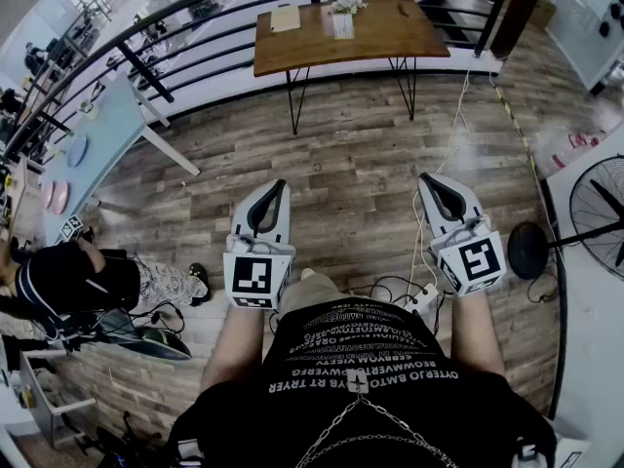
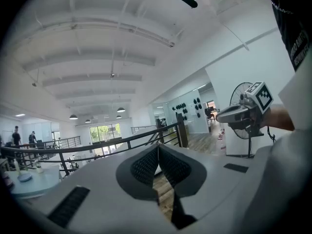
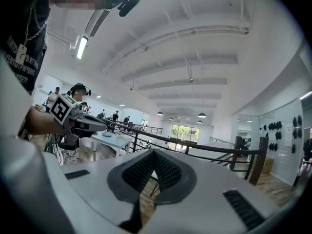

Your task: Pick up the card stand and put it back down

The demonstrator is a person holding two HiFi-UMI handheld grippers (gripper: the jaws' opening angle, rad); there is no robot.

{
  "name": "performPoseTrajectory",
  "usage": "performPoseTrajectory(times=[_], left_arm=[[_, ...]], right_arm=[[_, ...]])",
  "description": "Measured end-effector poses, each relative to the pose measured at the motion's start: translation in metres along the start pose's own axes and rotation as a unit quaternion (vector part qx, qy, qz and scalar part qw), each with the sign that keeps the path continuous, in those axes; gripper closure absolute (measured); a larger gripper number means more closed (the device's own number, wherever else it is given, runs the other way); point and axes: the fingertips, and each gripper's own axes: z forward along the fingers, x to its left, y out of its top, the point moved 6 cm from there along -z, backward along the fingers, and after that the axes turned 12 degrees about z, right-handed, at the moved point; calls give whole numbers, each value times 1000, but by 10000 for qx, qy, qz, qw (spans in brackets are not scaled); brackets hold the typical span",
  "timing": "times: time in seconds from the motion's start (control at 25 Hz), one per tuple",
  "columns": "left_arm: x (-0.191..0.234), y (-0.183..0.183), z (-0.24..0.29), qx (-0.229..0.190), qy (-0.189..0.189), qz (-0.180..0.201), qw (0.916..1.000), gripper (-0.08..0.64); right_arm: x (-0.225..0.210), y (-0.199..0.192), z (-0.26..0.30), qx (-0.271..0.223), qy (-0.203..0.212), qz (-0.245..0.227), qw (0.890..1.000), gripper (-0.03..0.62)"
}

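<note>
- The jaws of the left gripper [image 1: 277, 187] are pressed together with nothing between them. The right gripper [image 1: 427, 179] is closed and empty too. Both are held about level, side by side above the floor.
- The plank floor [image 1: 341, 154] fills most of the head view.
- A black railing [image 1: 195, 13] curves behind a wooden table [image 1: 400, 35].
- A fan [image 1: 603, 213] stands at the right.
- The card stand [image 1: 343, 22] sits upright on the table, well apart from both grippers.
</note>
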Motion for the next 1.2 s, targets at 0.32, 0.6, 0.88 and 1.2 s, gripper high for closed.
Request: performPoseTrajectory(times=[0.32, 0.6, 0.88, 1.2], left_arm=[[-1, -16, 10, 156, -155, 19, 9998, 531], [13, -37, 47, 113, -250, -162, 9995, 531], [46, -50, 115, 204, -484, -276, 9982, 531], [77, -59, 196, 91, -794, -286, 9964, 531]], right_arm=[[-1, -14, 9, -7, 53, 375, 9993, 578], [-16, -36, 37, 180, -68, 568, 9982, 578], [-44, -31, 93, 368, -95, 656, 9971, 577], [-82, -21, 157, 128, -408, 765, 9962, 577]])
